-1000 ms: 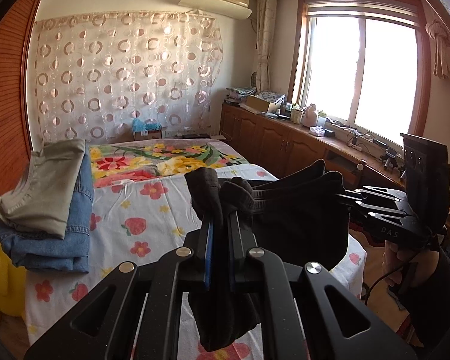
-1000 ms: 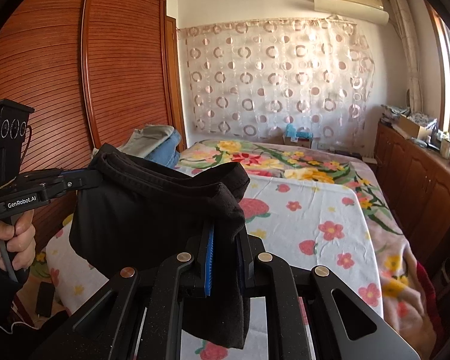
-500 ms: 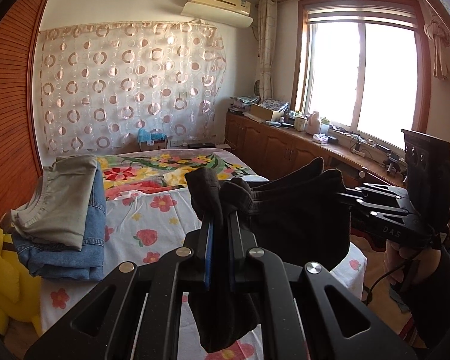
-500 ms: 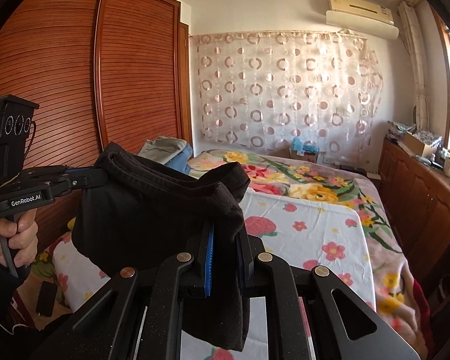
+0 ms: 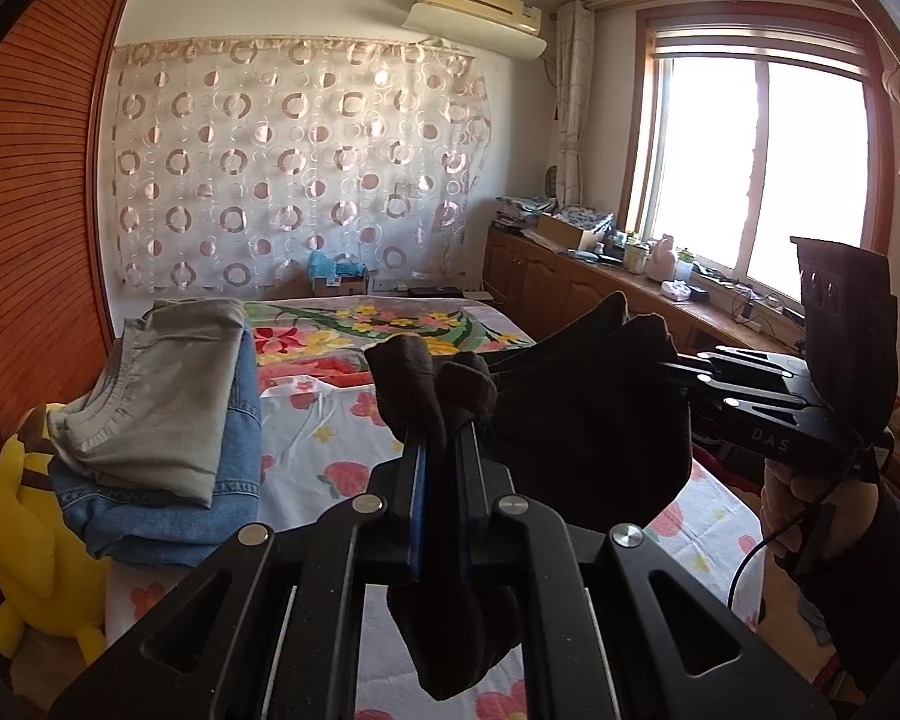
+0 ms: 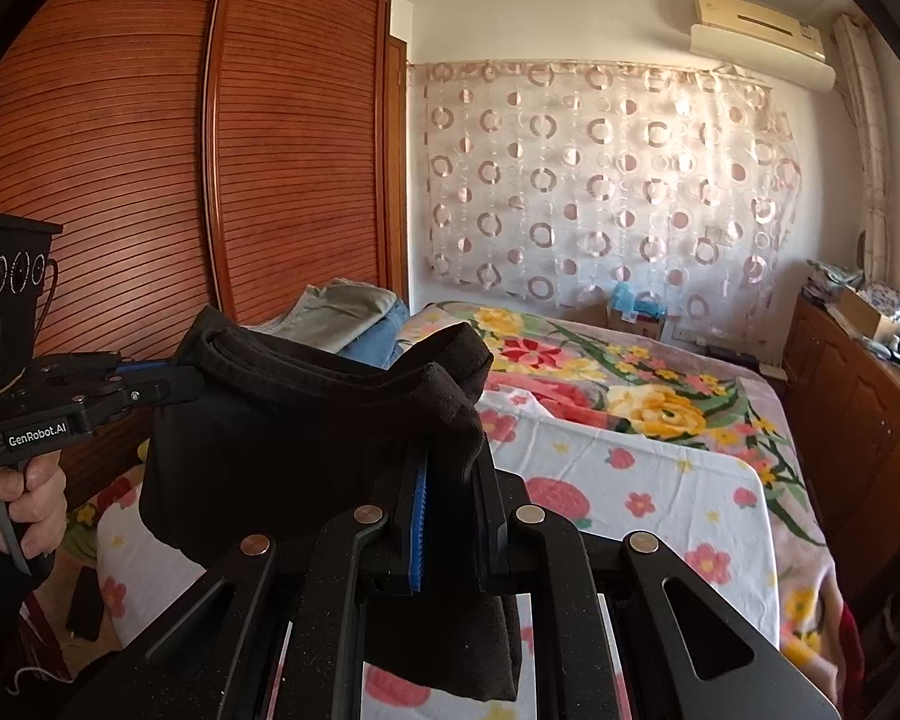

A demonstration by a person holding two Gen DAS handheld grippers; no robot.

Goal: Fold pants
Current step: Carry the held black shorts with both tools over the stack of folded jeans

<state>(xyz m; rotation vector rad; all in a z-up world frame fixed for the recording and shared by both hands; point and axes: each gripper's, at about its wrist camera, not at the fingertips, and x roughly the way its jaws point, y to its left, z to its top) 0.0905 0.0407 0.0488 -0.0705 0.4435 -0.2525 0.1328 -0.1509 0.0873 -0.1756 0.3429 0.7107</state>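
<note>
A bedroom in daylight: a bright window (image 5: 756, 168) at 3 o'clock in the left wrist view, with a low wooden cabinet run (image 5: 576, 288) beneath it, cluttered on top. The far wall carries a ring-patterned curtain (image 5: 294, 162) and an air conditioner (image 5: 480, 6) at 12 o'clock. A slatted wooden wardrobe (image 6: 150, 180) stands at 9 o'clock beside the bed (image 6: 648, 432) with floral covers
</note>
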